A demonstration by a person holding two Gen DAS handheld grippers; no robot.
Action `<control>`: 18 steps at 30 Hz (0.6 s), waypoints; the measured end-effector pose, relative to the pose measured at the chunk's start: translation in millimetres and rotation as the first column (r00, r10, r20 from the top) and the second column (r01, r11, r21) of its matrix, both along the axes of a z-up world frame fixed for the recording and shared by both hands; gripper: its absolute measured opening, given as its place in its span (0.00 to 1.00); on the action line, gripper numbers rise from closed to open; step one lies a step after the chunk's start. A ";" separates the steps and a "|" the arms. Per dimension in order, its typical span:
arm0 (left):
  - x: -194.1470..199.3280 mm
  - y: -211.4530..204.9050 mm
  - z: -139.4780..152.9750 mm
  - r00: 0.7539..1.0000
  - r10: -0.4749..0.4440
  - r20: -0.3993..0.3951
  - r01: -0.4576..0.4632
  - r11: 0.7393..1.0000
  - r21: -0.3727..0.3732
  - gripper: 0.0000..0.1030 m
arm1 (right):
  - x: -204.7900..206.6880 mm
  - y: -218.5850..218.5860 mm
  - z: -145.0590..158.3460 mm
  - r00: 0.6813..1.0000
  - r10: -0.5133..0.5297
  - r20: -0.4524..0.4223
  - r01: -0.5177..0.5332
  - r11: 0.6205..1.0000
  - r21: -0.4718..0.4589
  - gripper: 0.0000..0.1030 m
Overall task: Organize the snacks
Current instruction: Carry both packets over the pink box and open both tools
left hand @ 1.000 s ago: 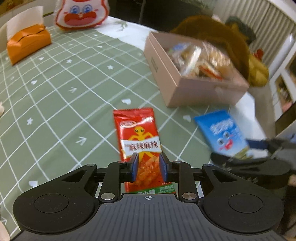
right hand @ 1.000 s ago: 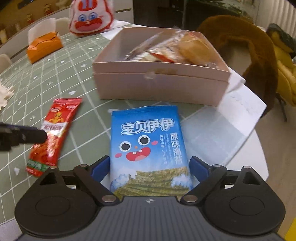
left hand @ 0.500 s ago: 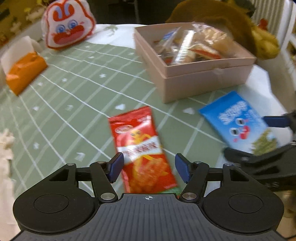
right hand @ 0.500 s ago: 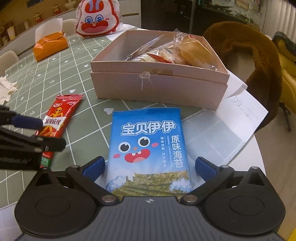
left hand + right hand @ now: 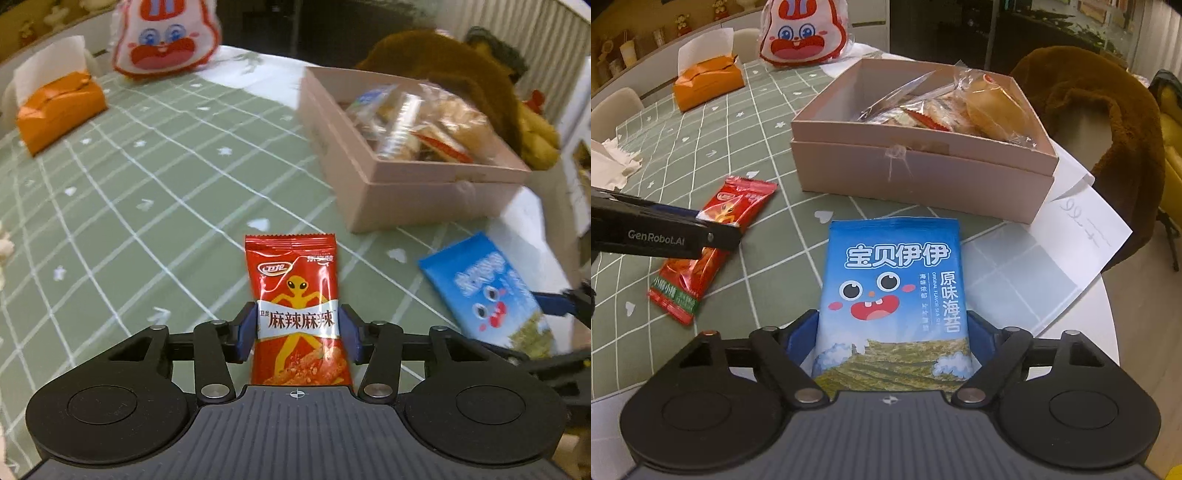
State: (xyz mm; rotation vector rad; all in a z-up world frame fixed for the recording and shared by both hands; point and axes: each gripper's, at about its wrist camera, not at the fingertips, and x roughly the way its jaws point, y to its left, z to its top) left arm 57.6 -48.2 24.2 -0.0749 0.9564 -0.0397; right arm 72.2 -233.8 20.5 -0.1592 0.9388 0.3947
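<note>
Left gripper [image 5: 297, 332] fingers closing, pads touching both edges of red snack packet [image 5: 295, 314] lying on table [image 5: 147, 184]. Right gripper [image 5: 892, 332] fingers closing against blue seaweed packet [image 5: 892, 291], near pink box [image 5: 923, 162].

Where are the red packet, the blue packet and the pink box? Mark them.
red packet [image 5: 297, 321], left wrist view, white label band.
blue packet [image 5: 892, 288], right wrist view, cartoon face.
pink box [image 5: 923, 173], right wrist view, front wall.

A home dining room: a counter [image 5: 768, 122] under a green grid cloth, an orange tissue box [image 5: 708, 80] on its far side, a fur-draped chair [image 5: 1108, 122] beside it.
</note>
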 end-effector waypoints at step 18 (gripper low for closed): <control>140.6 8.4 159.2 0.972 -0.076 0.222 0.149 0.929 -0.338 0.54 | 125.1 -35.6 198.3 0.977 -0.149 0.150 0.099 0.948 0.301 0.85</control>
